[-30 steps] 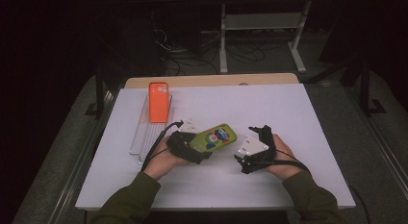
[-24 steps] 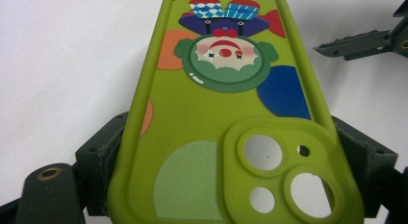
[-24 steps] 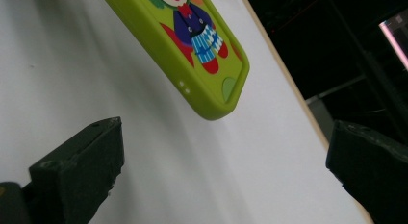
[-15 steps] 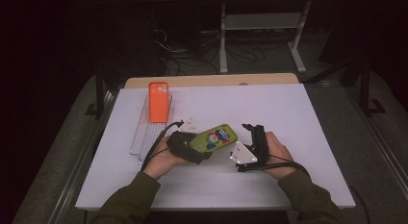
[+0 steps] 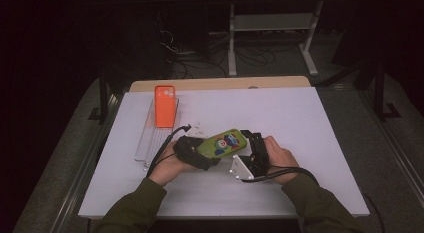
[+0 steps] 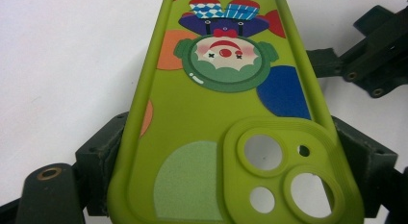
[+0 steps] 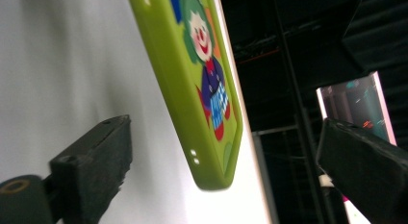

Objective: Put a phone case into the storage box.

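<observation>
On the white table top point(image 5: 300, 123), near its front edge, seen from the high view:

1. Left gripper point(image 5: 192, 152), black, held in the person's left hand point(image 5: 167, 165). Jaws clamped on the camera end of item 2; in the left gripper view they press both long edges beside the raised lens block.
2. Lime-green soft phone case with a printed clown figure point(image 5: 222, 142). Lifted clear of the table, tilted, long axis running toward 2 o'clock from the left gripper. Free end lies between the jaws of item 3.
3. Right gripper point(image 5: 250, 145), black with a grey three-cornered plate, held in the right hand point(image 5: 277, 158) at 3 o'clock of the case. Jaws spread wide; in the right gripper view the case end point(image 7: 207, 113) sits in the gap, touching neither.
4. Orange phone case point(image 5: 164, 105), at 11 o'clock of the left gripper, well apart, resting on item 5.
5. Clear ridged plastic tray point(image 5: 150, 143), long, lying along the table's left side.
</observation>
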`<act>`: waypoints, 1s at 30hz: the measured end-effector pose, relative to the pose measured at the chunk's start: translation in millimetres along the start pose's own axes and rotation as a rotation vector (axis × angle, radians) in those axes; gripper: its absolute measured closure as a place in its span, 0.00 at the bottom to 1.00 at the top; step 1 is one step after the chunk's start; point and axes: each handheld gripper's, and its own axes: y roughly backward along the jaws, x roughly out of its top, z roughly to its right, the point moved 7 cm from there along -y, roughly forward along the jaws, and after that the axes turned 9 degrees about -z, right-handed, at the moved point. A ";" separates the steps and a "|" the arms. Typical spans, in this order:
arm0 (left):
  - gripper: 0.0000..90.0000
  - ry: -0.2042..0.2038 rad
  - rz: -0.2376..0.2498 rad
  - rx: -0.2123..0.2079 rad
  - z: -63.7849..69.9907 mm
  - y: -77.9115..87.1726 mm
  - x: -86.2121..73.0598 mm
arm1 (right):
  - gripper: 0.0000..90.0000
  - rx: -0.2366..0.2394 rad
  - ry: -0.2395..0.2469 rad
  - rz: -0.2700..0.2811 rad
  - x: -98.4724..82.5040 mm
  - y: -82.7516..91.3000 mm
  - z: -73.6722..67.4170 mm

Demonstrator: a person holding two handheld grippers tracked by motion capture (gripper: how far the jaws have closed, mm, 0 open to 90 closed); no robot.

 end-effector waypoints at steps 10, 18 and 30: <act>0.17 -0.012 -0.012 0.004 -1.5 0.5 -0.8 | 0.29 -0.060 0.154 0.029 10.4 -2.9 -8.9; 0.17 -0.017 -0.021 0.004 -0.9 0.5 -1.0 | 0.51 -0.115 0.197 0.052 13.8 -4.2 -14.7; 0.17 -0.021 -0.022 -0.004 -0.3 0.2 -0.7 | 0.75 -0.152 0.239 0.045 15.2 -5.5 -20.0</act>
